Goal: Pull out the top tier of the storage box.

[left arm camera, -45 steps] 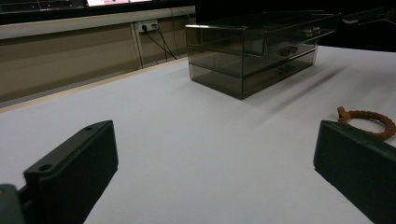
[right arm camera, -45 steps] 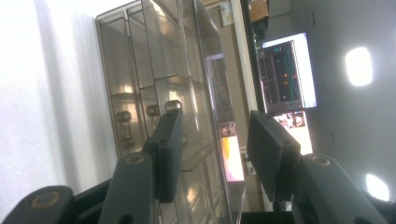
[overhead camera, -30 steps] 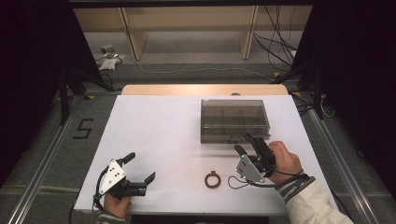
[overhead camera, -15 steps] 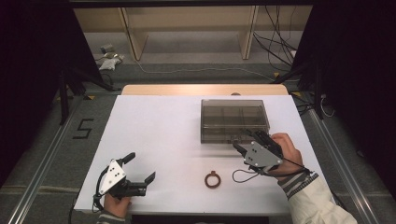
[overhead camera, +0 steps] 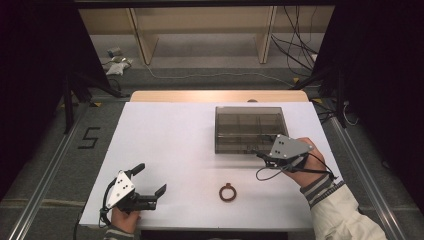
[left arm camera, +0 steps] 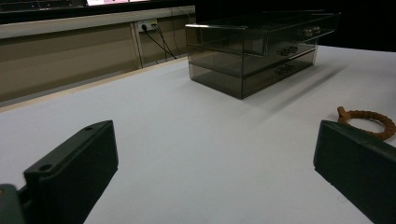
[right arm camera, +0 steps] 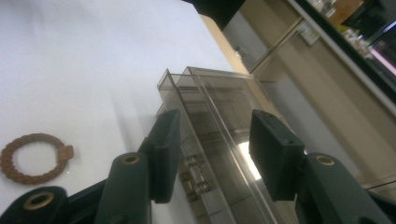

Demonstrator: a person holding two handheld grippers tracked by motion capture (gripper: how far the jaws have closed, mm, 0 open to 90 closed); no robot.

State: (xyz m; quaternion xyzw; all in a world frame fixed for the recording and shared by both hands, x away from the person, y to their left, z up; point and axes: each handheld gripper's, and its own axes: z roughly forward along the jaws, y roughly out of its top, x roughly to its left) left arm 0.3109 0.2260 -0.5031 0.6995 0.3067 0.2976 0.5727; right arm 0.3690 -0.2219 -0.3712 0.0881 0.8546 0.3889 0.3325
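Two grippers in play. Left gripper (overhead camera: 150, 195) low at near left table (overhead camera: 170, 135) edge, hand (overhead camera: 125, 220) curled round body, jaws spread wide, nothing between, aimed right across white top. Brown braided ring (overhead camera: 227, 192) flat on table, near centre front, well apart from both grippers. Right gripper (overhead camera: 264, 156) farther off, raised, tilted, wrist cocked left toward front of smoky clear drawer box (overhead camera: 250, 127); jaws just been closing, part open, nothing clamped; small drawer knobs (right arm camera: 194, 175) sit between jaws in right gripper view.
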